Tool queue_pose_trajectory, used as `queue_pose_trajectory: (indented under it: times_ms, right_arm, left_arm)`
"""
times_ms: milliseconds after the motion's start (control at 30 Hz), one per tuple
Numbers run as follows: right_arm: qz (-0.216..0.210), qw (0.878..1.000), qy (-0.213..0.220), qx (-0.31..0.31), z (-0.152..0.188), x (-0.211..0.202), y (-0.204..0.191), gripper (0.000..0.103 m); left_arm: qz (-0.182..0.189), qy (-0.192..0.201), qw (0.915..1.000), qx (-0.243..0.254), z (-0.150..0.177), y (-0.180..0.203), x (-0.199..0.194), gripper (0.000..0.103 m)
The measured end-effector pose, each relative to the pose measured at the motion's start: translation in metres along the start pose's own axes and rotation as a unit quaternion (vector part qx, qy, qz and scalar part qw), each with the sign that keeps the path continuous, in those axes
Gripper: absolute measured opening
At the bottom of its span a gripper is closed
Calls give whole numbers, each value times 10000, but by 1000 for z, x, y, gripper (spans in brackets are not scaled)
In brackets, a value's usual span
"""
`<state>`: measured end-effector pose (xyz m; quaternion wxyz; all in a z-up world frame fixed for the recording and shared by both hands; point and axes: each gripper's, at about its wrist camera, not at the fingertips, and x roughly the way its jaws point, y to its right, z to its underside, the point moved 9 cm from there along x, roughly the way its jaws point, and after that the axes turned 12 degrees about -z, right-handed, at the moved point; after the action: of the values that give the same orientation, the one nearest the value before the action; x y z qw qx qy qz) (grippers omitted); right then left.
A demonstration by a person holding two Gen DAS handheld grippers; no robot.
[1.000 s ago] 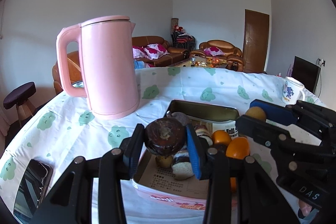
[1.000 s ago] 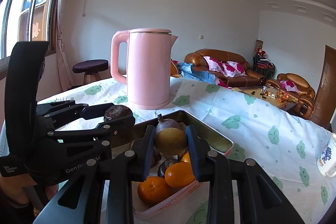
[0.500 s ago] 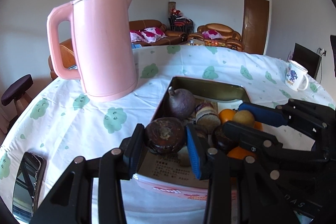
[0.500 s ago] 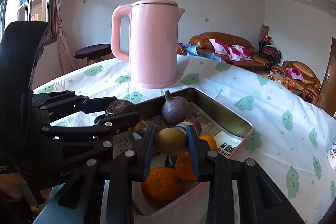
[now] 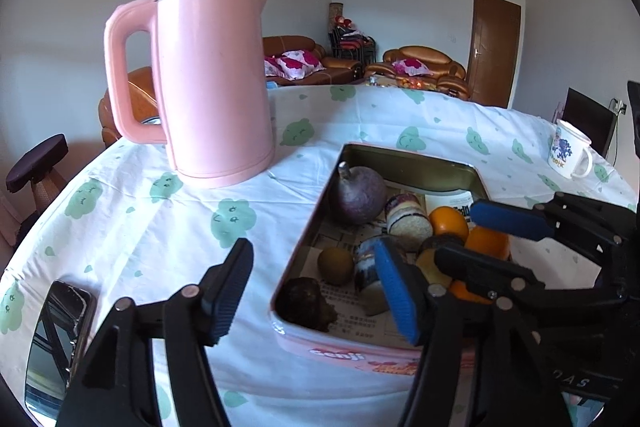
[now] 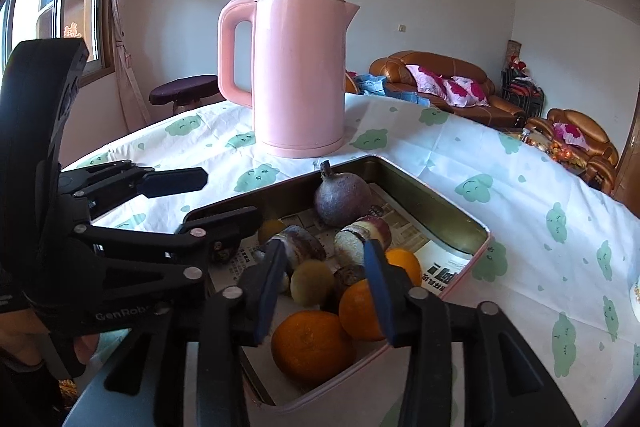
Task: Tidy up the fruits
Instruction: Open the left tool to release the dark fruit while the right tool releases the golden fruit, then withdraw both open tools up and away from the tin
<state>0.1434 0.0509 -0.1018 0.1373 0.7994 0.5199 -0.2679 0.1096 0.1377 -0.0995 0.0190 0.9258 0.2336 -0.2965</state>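
- Left gripper [image 5: 316,291]: jaws opening, nothing between; dark brown fruit [image 5: 306,303] lying in the near left corner of the tin [image 5: 416,161], just below and a bit left of the blue pad; nearest to this hand.
- Right gripper [image 6: 324,287]: jaws opening too, pads not pressing; small yellow-green fruit [image 6: 312,282] resting in the tin right between them, oranges [image 6: 312,345] just near it; closest to this hand.
- Both probably let go; next likely straight up and out.

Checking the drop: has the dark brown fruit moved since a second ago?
Yes. The dark brown fruit left the left gripper's opening jaws, now lying in the tin's near corner.
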Motion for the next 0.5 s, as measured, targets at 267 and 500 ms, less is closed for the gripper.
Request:
queue_pose_trajectory:
  times_ms: [267,500]
  right_arm:
    - [248,9991,330,-115,-8,-33,-3,63]
    - [668,9964,490,-195,-7,-61,0,65]
  left_arm:
    - [-11,404,9990,-163,-12,-5,-25,88]
    - [48,745,9971,-169,-24,3,-49,93]
